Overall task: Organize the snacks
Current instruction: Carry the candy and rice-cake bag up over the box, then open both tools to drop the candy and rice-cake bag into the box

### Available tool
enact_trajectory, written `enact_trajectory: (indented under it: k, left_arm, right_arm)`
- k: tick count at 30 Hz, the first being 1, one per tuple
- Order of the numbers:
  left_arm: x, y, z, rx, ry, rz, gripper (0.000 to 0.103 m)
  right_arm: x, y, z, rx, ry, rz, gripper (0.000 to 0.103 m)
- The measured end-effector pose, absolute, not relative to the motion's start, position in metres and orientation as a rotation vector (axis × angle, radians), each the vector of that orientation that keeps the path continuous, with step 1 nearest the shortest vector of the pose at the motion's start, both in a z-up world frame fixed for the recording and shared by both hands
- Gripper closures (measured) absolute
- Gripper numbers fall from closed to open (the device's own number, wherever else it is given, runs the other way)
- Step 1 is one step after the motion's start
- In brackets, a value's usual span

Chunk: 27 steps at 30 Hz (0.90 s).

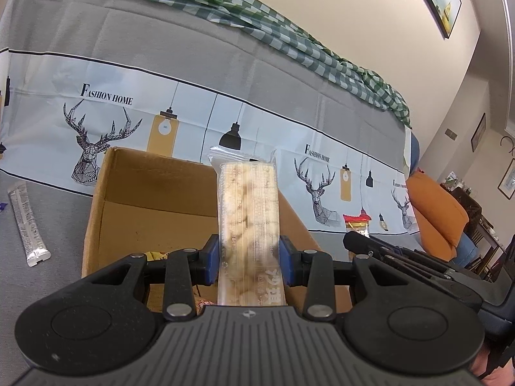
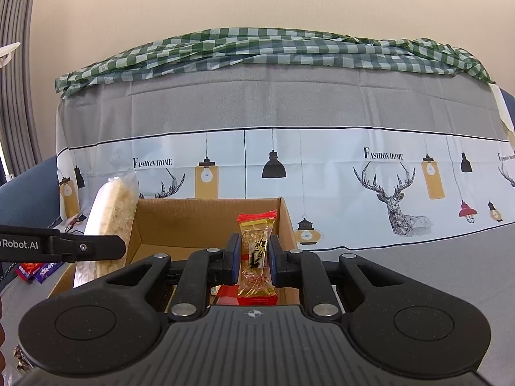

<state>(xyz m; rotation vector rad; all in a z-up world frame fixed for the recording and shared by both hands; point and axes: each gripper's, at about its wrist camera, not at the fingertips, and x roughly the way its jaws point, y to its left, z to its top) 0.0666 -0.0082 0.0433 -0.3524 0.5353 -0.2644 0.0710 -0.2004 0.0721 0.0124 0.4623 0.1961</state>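
My left gripper is shut on a long clear packet of pale puffed snack and holds it upright over the open cardboard box. My right gripper is shut on a small gold and red candy bar packet above the same box. The pale packet and the left gripper's finger show at the left of the right wrist view. The right gripper with its candy packet shows at the right of the left wrist view. Red and yellow wrappers lie in the box bottom.
A silver stick packet lies on the grey cloth left of the box. Red and purple packets lie at the far left. A sofa back draped with a printed cover and checked cloth rises behind. An orange cushion sits right.
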Motion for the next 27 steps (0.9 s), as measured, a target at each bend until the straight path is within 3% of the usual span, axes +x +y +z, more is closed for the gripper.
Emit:
enact_trajectory:
  k: [11, 12, 13, 16, 17, 23, 27]
  left_arm:
    - [0.0651, -0.0112, 0.0463, -0.363, 0.520, -0.309, 0.061]
    - [0.0659, -0.0122, 0.0465, -0.370, 0.528, -0.330, 0.054]
    - [0.0660, -0.0134, 0.0461, -0.375, 0.534, -0.346, 0.040]
    - [0.0629, -0.0175, 0.0484, -0.344, 0.517, -0.337, 0.034]
    - [0.0629, -0.0173, 0.0486, -0.343, 0.516, -0.332, 0.034]
    - [0.0622, -0.0107, 0.0489, -0.356, 0.489, -0.292, 0.040]
    - [0.0602, -0.0099, 0.0499, -0.302, 0.484, -0.283, 0.062]
  right_arm:
    - [0.0710, -0.1978, 0.0703, 0.005, 0.464, 0.193, 0.084]
    - [0.0717, -0.1977, 0.0699, 0.005, 0.468, 0.195, 0.084]
    - [0.0729, -0.1972, 0.0692, 0.006, 0.478, 0.196, 0.082]
    - [0.0755, -0.1954, 0.0660, -0.005, 0.502, 0.182, 0.053]
    - [0.0753, -0.1952, 0.0662, -0.008, 0.498, 0.177, 0.048]
    - [0.0767, -0.1961, 0.0657, 0.005, 0.498, 0.169, 0.042]
    - [0.0781, -0.1939, 0.0657, 0.024, 0.505, 0.160, 0.041]
